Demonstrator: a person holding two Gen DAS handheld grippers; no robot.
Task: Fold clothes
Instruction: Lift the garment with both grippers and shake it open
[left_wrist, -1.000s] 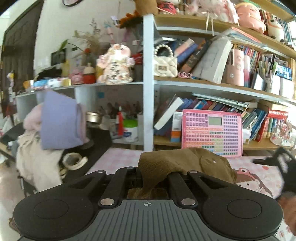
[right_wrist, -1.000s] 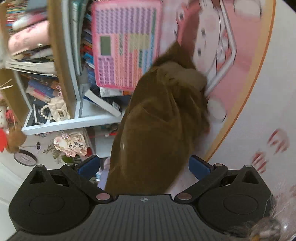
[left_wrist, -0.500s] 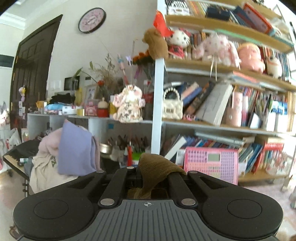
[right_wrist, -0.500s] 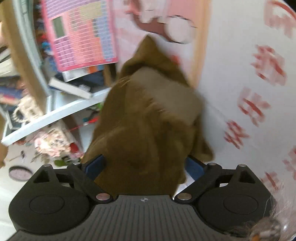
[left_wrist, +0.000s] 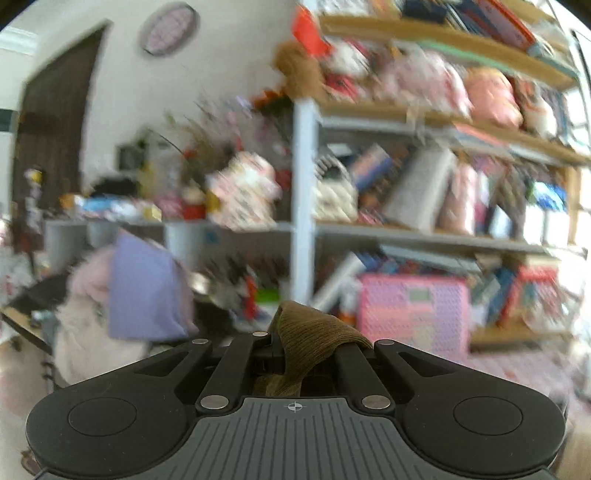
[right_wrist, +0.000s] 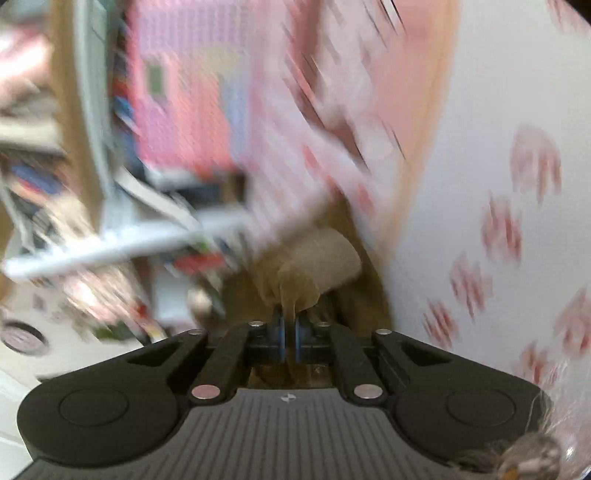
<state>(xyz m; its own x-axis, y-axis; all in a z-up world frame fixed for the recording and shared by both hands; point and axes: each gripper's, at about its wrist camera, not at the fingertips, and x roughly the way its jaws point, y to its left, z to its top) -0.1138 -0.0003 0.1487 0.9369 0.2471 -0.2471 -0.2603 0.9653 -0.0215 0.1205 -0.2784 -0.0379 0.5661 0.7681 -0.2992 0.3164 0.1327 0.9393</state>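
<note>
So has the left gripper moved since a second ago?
Yes. The left gripper, shut on the brown cloth, has risen: the pink toy keyboard and bookshelf sit lower in its view, and the wall clock now shows.

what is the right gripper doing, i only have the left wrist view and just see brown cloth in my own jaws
Observer: The right gripper is shut on the brown garment; its jaws have just been closing, and a fold of the cloth sits pinched between the blue pads.
Operator: so both ends are held
Observer: Yes, the left gripper is shut on the brown garment too, with cloth bunched over its closed jaws.
Operator: what is under the right one
Observer: The right wrist view shows a white cover with red prints beyond the cloth, though it is badly blurred.
</note>
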